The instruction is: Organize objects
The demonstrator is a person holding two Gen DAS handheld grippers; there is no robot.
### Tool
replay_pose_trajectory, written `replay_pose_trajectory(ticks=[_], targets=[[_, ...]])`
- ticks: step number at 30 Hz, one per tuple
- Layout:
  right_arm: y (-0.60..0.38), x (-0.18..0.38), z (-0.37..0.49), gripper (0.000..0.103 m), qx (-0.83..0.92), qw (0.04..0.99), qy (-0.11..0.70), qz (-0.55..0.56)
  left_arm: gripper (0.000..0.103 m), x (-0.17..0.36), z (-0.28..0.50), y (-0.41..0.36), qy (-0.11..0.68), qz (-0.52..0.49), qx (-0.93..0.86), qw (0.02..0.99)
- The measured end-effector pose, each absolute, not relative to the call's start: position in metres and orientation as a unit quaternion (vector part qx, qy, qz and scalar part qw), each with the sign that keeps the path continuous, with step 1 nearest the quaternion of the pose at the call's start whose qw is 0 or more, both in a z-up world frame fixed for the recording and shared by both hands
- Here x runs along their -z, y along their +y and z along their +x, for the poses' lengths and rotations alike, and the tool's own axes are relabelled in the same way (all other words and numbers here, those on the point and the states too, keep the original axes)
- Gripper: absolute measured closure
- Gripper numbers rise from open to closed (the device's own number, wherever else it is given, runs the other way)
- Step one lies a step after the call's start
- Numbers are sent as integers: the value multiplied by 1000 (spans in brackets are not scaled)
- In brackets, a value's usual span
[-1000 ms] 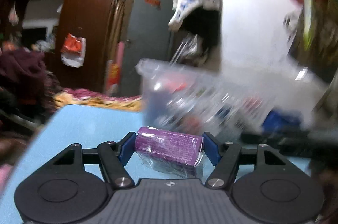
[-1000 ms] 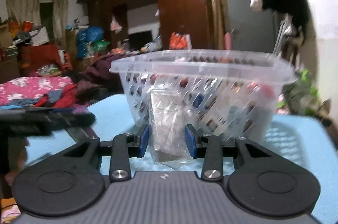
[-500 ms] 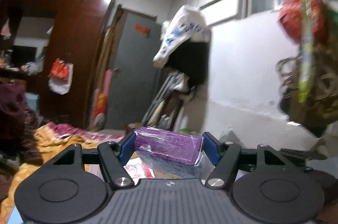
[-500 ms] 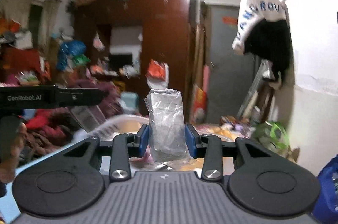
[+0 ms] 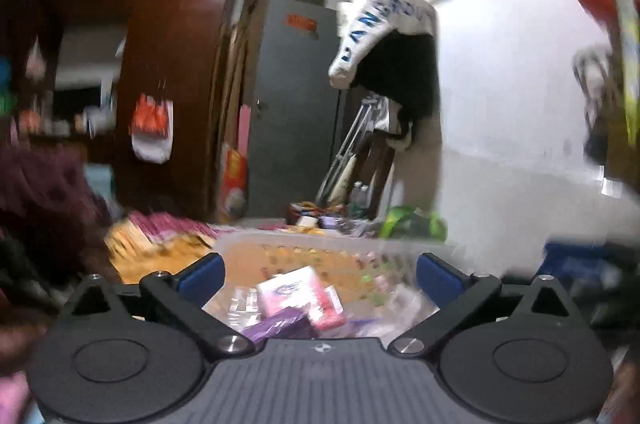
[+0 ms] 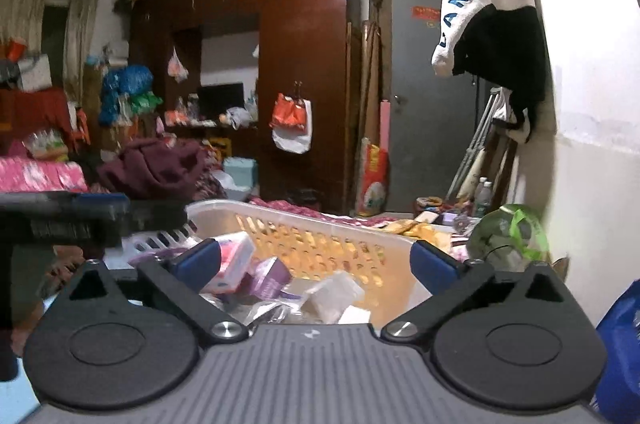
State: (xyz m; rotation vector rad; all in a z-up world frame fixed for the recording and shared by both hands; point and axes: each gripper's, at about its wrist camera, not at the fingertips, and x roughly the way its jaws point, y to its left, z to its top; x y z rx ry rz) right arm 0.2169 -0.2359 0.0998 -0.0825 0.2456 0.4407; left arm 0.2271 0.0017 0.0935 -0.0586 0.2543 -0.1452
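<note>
A clear perforated plastic basket (image 6: pixel 320 220) sits right below both grippers and also shows, blurred, in the left wrist view (image 5: pixel 332 244). My left gripper (image 5: pixel 320 274) is open and empty above it. Under it lie a purple packet (image 5: pixel 280 327) and a pink-and-white box (image 5: pixel 294 288) among other wrapped items. My right gripper (image 6: pixel 316 260) is open and empty over the basket. Beneath it lie a clear-wrapped white packet (image 6: pixel 334 294), a purple box (image 6: pixel 272 276) and a pink-and-white box (image 6: pixel 232 262). The left gripper's body (image 6: pixel 80 218) shows at the left of the right wrist view.
The basket stands on a light blue table (image 6: pixel 14 400). Beyond are a dark wooden wardrobe (image 6: pixel 304 64), a grey door (image 6: pixel 420 96), a white wall (image 6: pixel 592 184) on the right, a green bag (image 6: pixel 508 232) and a blue bag (image 6: pixel 620 344).
Both grippers rose over the basket and opened. The purple packet left the left gripper and the clear-wrapped packet left the right gripper; both now lie in the basket.
</note>
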Motion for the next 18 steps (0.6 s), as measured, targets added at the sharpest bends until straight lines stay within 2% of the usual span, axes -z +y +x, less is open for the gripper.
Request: replay_pose_trajectory(ticks=[18], targets=[[-260, -87, 198, 0, -154, 979, 134, -6, 1, -74, 189, -15, 153, 4, 92, 984]])
